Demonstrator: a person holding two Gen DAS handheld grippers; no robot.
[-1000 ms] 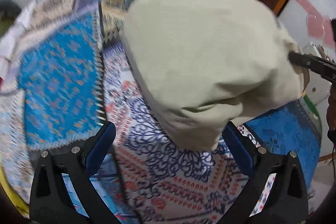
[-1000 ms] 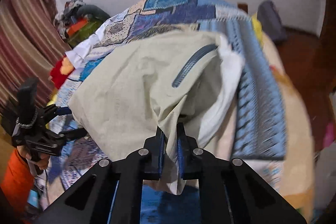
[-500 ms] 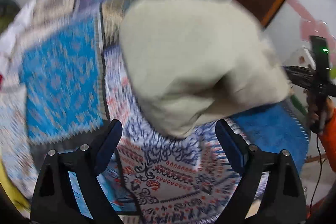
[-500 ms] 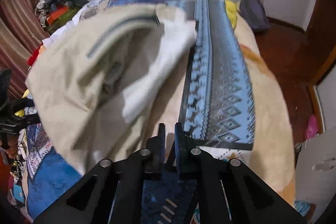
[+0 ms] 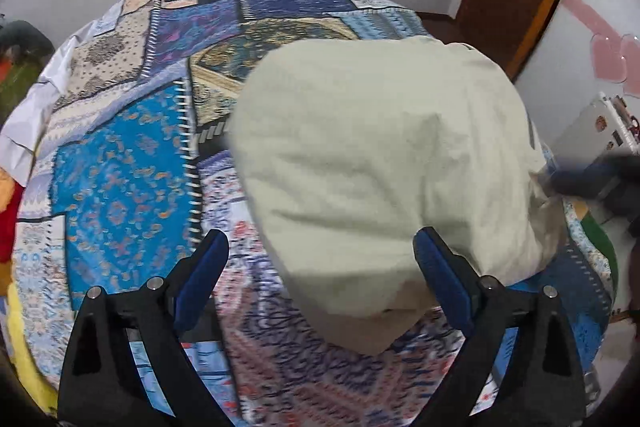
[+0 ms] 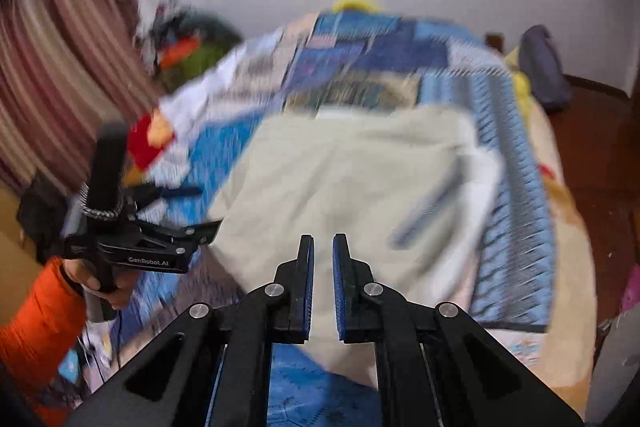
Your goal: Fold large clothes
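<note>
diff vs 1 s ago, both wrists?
The right claw let go of the beige garment: a second ago it pinched a fold, now its jaws are nearly shut on nothing. The garment dropped flat onto the patchwork bedspread. The left claw stays open, empty.

Both wrist views look steeply down along their own fingers onto the bed (image 5: 120,155), from close above it. They share the pale garment (image 5: 380,155), and the right view also catches the left hand-held gripper (image 6: 200,211).
</note>
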